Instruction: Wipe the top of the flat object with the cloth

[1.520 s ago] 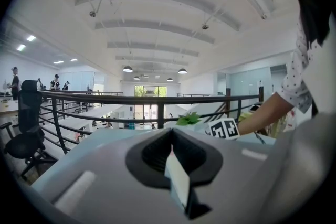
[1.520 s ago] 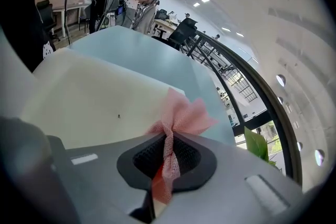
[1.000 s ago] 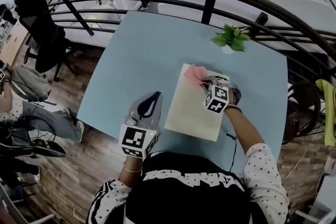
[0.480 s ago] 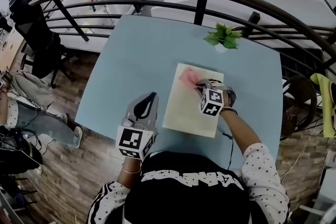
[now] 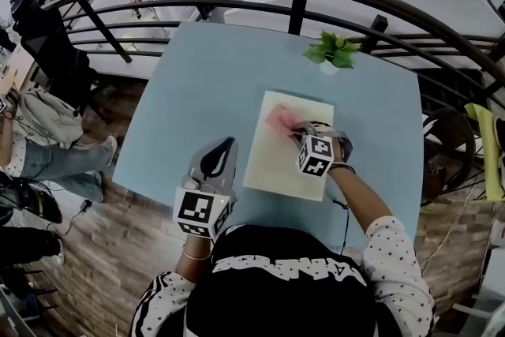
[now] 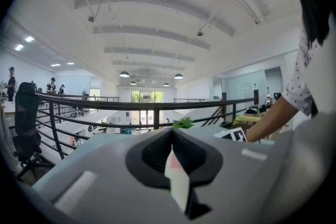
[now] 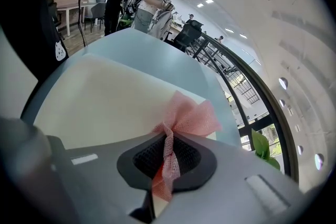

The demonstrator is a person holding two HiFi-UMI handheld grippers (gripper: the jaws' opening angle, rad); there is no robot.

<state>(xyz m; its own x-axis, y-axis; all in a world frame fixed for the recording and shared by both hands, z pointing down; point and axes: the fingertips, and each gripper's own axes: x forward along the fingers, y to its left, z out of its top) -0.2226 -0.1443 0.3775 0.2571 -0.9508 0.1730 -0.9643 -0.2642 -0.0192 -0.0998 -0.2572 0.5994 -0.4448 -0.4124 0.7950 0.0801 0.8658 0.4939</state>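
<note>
cloth (image 5: pixel 278 121) pink mesh | flat object (image 5: pixel 272 160) cream | table (image 5: pixel 197 91) pale blue

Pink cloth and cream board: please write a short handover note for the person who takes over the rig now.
Right gripper: shut on the pink mesh cloth, which lies on the far end of the flat cream board.
Left gripper: shut, empty, over the light blue table left of the board.
Done: cannot tell how much is wiped.
Left: wipe toward the near end.
</note>
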